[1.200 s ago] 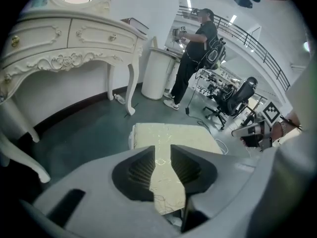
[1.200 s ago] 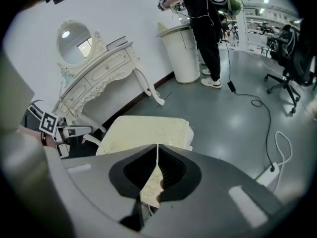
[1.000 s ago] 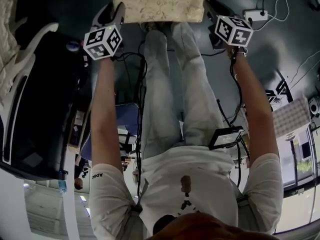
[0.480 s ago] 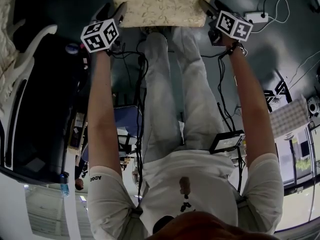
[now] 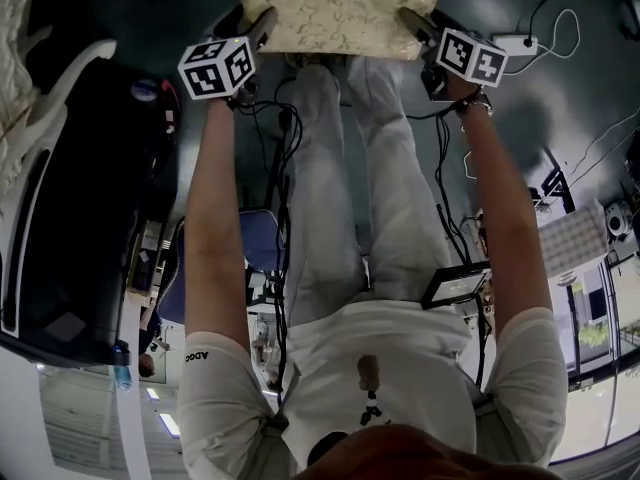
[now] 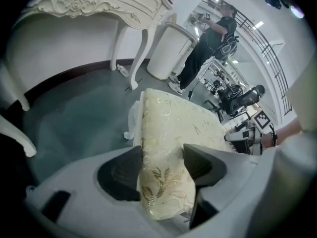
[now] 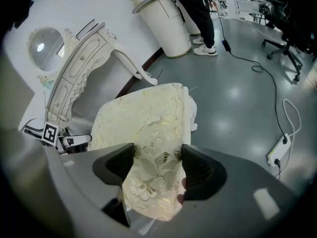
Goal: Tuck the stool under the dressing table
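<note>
Cream brocade stool (image 5: 340, 13) is sitting between both lowered grippers in the head view, the left gripper view is showing the left gripper (image 6: 161, 168) straddling its edge on newly widened, unclamped jaws, the right gripper (image 7: 157, 166) likewise in its view, dressing table (image 7: 74, 68) well apart, clamping likely next.
</note>
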Motion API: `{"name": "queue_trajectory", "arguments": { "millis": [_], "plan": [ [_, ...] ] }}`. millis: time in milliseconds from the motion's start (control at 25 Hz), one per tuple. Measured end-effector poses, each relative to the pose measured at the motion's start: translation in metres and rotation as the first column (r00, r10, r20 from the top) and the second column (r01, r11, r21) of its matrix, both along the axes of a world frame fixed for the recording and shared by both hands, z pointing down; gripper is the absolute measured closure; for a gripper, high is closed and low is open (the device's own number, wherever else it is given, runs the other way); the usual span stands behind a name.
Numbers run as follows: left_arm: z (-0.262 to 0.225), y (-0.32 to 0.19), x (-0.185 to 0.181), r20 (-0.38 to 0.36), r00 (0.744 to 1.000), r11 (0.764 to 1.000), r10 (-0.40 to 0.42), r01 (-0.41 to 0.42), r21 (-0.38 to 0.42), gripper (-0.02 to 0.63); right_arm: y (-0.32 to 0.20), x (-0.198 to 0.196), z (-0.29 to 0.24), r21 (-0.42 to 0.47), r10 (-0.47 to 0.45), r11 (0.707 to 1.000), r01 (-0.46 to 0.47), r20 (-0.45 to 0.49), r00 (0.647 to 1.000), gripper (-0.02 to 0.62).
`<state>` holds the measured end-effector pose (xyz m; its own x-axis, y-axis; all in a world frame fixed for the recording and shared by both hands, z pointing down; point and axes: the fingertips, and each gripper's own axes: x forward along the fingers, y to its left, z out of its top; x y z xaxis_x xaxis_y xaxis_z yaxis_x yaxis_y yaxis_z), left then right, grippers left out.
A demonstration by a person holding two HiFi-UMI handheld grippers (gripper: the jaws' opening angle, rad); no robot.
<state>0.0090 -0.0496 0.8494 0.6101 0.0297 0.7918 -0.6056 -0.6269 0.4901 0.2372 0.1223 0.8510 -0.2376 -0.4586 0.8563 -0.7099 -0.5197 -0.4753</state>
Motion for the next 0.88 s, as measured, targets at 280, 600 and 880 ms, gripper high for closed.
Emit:
{"name": "queue_trajectory", "arguments": {
  "millis": [280,600,880],
  "plan": [
    [-0.003,-0.003,-0.007,-0.012,0.999,0.999,-0.049,0.049,-0.006,0.357,-0.006,-0.003,-0.003,-0.033,-0.039,0.999,0.039,-0.004,0.999,0.290],
    [-0.002,-0.020,-0.025,-0.017,0.980,0.980,-0.197,0.196,-0.013,0.383,-0.062,0.007,-0.002,-0.003,-0.174,0.985,0.174,-0.053,0.983,0.296],
    [-0.005,-0.034,-0.061,0.007,0.920,0.920,-0.391,0.391,0.002,0.400,-0.137,-0.002,-0.003,0.029,-0.373,0.926,0.376,-0.086,0.924,0.301]
  ]
}}
